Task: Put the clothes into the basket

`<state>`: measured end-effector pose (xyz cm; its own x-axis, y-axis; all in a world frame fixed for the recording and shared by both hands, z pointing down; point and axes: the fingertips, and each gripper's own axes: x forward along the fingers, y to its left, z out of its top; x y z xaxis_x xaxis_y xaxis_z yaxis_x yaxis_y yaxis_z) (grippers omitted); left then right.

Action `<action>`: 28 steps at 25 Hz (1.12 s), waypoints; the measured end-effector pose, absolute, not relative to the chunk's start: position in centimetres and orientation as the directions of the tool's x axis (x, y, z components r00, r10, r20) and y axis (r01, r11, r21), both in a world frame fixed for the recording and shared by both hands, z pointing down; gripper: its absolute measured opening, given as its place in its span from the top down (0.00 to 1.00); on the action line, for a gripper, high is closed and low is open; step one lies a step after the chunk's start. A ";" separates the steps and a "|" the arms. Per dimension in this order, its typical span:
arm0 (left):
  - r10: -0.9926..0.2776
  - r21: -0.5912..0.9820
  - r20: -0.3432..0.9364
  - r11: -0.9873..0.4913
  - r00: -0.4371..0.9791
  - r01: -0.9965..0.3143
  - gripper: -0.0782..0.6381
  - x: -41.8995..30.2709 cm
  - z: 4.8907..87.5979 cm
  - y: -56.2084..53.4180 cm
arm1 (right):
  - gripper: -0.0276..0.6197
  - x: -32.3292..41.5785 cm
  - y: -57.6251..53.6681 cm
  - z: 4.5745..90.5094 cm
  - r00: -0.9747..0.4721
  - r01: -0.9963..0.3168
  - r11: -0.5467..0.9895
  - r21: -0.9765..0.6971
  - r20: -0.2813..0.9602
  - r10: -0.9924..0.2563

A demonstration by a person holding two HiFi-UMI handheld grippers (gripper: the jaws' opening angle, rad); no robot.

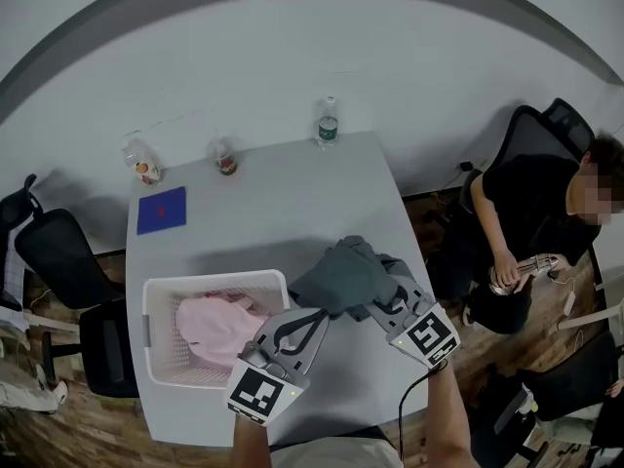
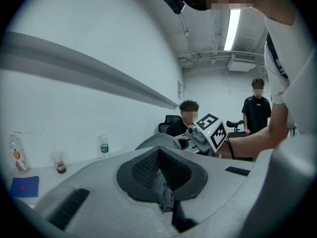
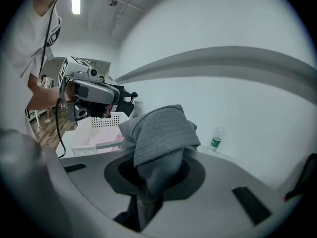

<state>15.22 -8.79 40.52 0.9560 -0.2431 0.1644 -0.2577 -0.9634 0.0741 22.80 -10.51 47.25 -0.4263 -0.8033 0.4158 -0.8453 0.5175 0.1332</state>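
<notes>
The grey garment (image 1: 343,279) is clenched in the right gripper (image 1: 378,300) and hangs bunched just to the right of the basket (image 1: 214,279), with none of it over the rim yet. The left gripper (image 1: 314,318) is closed on nothing, its tips near the basket's right wall, beside the cloth. A pink garment (image 1: 214,325) already lies inside the basket. For the step to be done well, the bundle should be carried sideways until it is wholly above the basket's opening. It should be held high enough that the hanging folds clear the right rim, and only then be lowered onto the pink garment and released. The empty gripper is best kept out of the basket's opening, or used to tuck in any fold left over the rim.
</notes>
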 end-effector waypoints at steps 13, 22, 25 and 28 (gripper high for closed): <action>-0.283 0.014 0.106 -0.958 0.953 -0.286 0.88 10.8 36.9 -7.2 | 0.85 20.0 -9.6 39.7 -0.427 -0.847 0.490 0.208 0.283 -0.859; -0.315 -0.023 0.075 -0.949 0.946 -0.314 0.88 8.4 34.8 -6.3 | 0.85 18.1 -9.0 32.5 -0.445 -0.838 0.473 0.270 0.164 -0.881; -0.330 -0.037 0.060 -0.944 0.942 -0.328 0.88 7.5 33.9 -6.0 | 0.85 17.2 -9.0 30.1 -0.457 -0.822 0.473 0.316 0.130 -0.880; -0.350 -0.051 0.045 -0.936 0.935 -0.348 0.88 6.3 33.0 -5.9 | 0.85 16.3 -9.0 27.8 -0.463 -0.815 0.466 0.343 0.097 -0.881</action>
